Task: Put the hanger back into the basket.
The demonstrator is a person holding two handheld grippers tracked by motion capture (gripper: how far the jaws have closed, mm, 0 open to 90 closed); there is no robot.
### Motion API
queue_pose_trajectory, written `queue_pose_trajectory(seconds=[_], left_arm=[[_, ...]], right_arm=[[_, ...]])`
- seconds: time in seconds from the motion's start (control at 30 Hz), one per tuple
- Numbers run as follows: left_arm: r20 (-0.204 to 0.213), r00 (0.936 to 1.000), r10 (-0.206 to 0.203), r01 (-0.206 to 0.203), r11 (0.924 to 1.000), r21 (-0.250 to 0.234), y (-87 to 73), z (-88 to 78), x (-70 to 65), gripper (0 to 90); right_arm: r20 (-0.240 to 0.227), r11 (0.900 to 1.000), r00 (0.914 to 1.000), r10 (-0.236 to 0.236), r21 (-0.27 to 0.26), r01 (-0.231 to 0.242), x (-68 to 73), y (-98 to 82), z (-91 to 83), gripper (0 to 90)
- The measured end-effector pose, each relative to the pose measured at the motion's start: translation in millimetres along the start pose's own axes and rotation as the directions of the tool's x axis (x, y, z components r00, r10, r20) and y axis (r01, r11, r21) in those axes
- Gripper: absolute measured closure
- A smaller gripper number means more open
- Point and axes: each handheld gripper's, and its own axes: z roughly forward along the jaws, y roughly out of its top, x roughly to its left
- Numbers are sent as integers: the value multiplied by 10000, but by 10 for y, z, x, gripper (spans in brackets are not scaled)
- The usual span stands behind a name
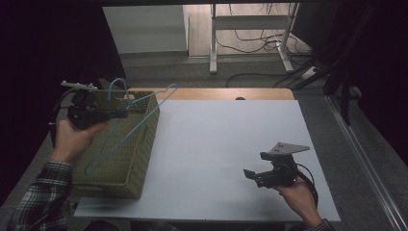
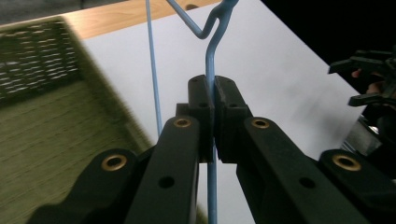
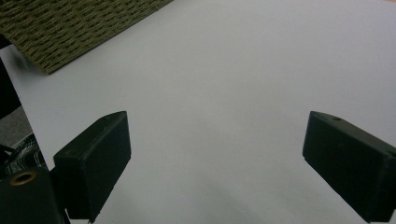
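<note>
the jaws of the left gripper (image 2: 213,122) are clamped on the neck of a thin light-blue wire clothes hanger (image 1: 139,114), just below its twisted hook. in the high view that left gripper (image 1: 103,114) is held above a woven olive-green rectangular basket (image 1: 137,159) at the left edge of the white worktop (image 1: 226,144), and the hanger slants down over the basket; its lower end seems to reach inside, though the dim light makes that hard to confirm. the right gripper (image 1: 251,176) hovers low near the worktop's right front, well apart from the basket, its jaws wide apart with nothing between them.
</note>
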Motion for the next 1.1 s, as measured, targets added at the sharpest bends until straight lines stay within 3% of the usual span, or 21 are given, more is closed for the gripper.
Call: queue_pose_trajectory(seconds=[0.33,0.53,0.77,0.93,1.1], left_arm=[[-388,9991,-191,191,9998,-15,-201,-232,420,876],[-357,9987,-362,355,9992,-182,-360,-308,631,876],[-345,9974,-632,624,9978,-237,-534,-275,832,875],[-352,9954,-886,878,9958,-244,-675,-153,970,875],[-613,9903,-1248,1233,9920,-274,-813,-37,1097,874]], right_arm=[[74,9998,9999,67,210,-68,-22,-36,40,75],[112,9995,9999,75,301,-79,-31,-52,57,75],[138,9993,9999,102,346,-107,-37,-56,68,75],[157,9990,9998,107,434,-114,-41,-63,87,75],[161,9986,9998,81,523,-90,-42,-72,98,75]])
